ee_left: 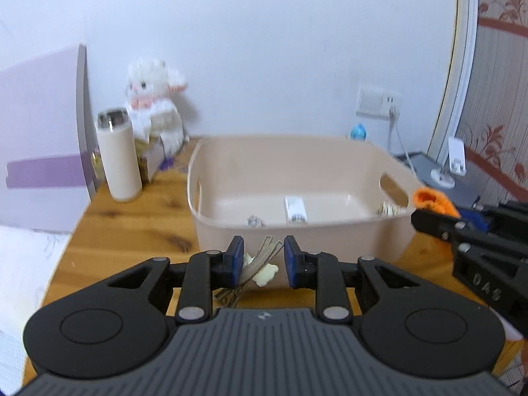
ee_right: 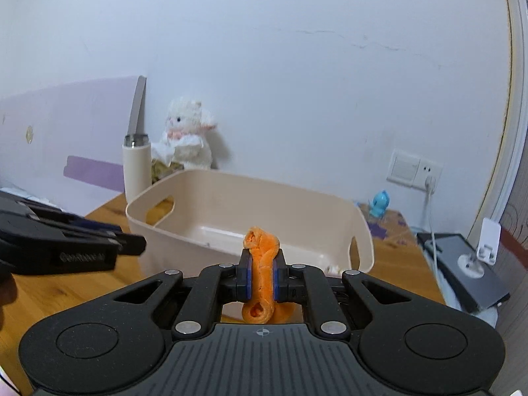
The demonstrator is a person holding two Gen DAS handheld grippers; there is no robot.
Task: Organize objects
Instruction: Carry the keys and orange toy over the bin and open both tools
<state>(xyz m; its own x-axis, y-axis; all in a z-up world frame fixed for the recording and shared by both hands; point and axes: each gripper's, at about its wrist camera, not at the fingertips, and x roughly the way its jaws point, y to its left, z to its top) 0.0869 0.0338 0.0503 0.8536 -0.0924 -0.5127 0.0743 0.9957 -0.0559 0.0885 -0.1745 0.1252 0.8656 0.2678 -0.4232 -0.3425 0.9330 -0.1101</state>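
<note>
Left hand-held gripper [ee_left: 264, 257]: jaws parted, held level. Right hand-held gripper [ee_right: 263, 270]: jaws closed tight, pointed forward, just beside the left.

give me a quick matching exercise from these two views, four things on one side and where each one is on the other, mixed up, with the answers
Things:
1. orange cloth
2. keys
3. white plush toy
4. blue figurine

Places:
A. against the wall behind the cream tumbler
B. on the wooden table between the open fingers of the left gripper
C. below the wall socket, behind the beige bin
D. clamped in the right gripper

Pairs: 1-D, 2-B, 3-A, 4-C
</note>
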